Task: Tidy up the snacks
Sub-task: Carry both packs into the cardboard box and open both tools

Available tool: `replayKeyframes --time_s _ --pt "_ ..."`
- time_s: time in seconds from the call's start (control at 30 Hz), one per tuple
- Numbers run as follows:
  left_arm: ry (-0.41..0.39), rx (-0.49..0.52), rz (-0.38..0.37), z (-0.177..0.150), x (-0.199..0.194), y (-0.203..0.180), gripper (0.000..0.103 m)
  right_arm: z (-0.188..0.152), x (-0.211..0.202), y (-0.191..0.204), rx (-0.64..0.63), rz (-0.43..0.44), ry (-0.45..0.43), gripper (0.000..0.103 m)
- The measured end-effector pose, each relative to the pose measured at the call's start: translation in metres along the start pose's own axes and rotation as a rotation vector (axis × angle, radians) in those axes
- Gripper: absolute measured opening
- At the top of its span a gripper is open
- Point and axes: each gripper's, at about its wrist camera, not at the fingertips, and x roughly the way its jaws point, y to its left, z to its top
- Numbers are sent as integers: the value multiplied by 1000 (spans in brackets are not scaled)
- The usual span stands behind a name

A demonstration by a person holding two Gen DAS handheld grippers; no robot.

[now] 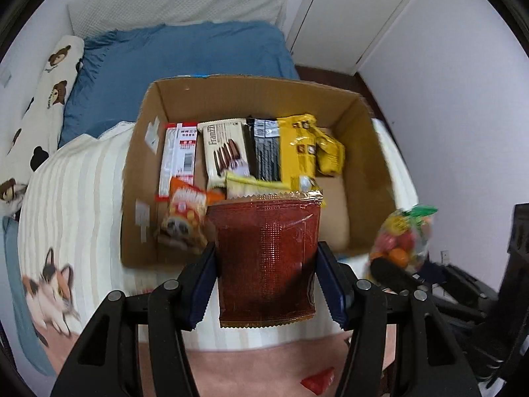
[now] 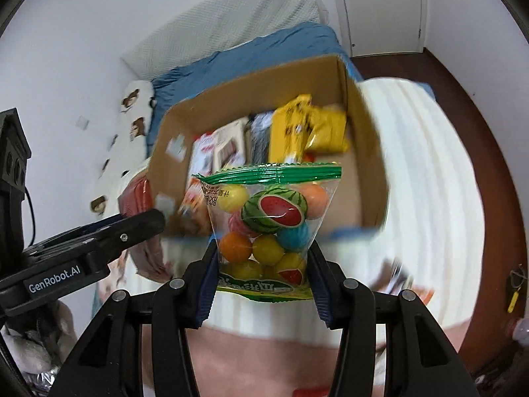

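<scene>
Left tongs clamp a red packet, right tongs clamp a candy bag, both above the snack-crowded cardboard box

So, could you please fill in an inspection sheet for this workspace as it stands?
Surface: bed with a cream striped blanket under the box.
Job's things: open cardboard box holding a Franzzi biscuit pack, yellow packs and an orange bag; red foil pouch; clear bag of fruit-patterned balls.
Clutter: small red packet on the pink cover.
Grippers: left hand-held gripper shut on the red foil pouch; right hand-held gripper shut on the bag of balls.
Cables: a black lead beside the left rig.
Surroundings: blue pillow, white door, dark floor.
</scene>
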Motion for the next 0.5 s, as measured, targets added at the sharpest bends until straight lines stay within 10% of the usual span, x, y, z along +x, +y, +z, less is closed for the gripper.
replayKeyframes --time_s 0.5 --pt "298 -39 82 44 148 41 56 52 118 -27 -5 -133 193 52"
